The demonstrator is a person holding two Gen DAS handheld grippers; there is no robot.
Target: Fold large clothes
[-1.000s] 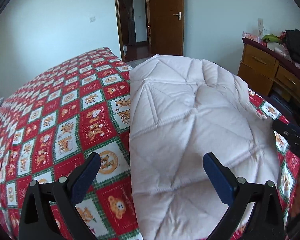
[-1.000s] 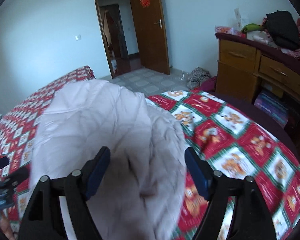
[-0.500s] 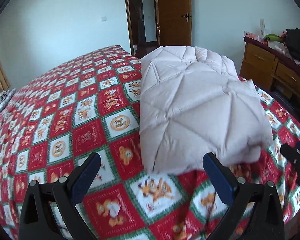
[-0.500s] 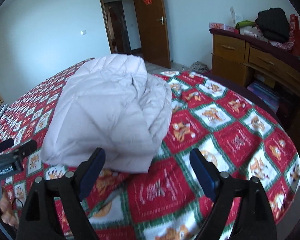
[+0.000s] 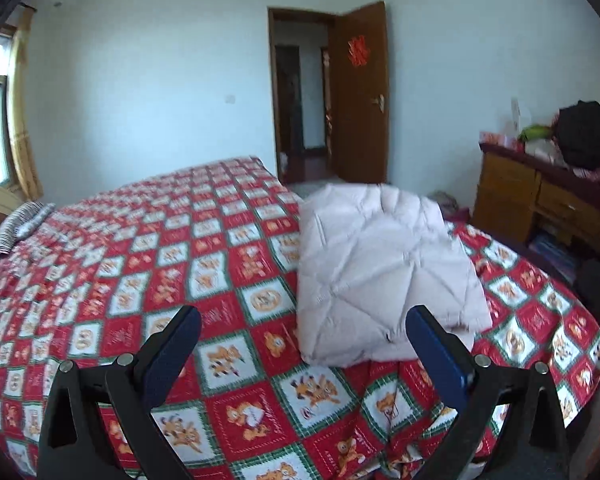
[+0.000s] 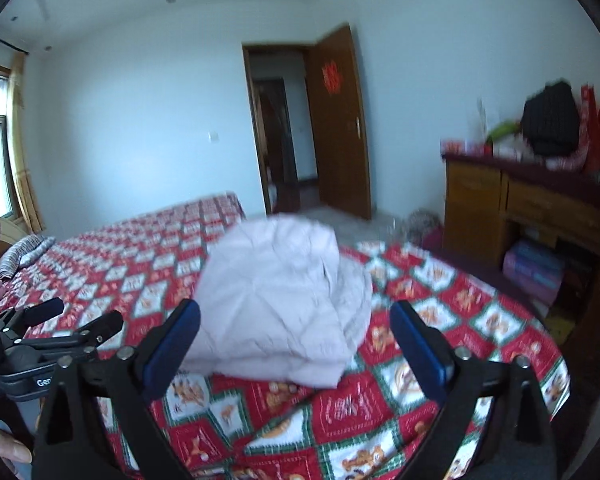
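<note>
Red bear-print bedspread [image 5: 228, 412] fills the lower frame, where the folded quilted jacket [image 5: 380, 276] lies right of centre, looking soft, puffy, slippery and best taken by its near hem, while left gripper [image 5: 302, 346] and right gripper [image 6: 294, 340] gape wide, holding nothing.

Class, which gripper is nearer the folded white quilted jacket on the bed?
Roughly equal. The left gripper and right gripper are both open and held back from the jacket, touching nothing.
</note>
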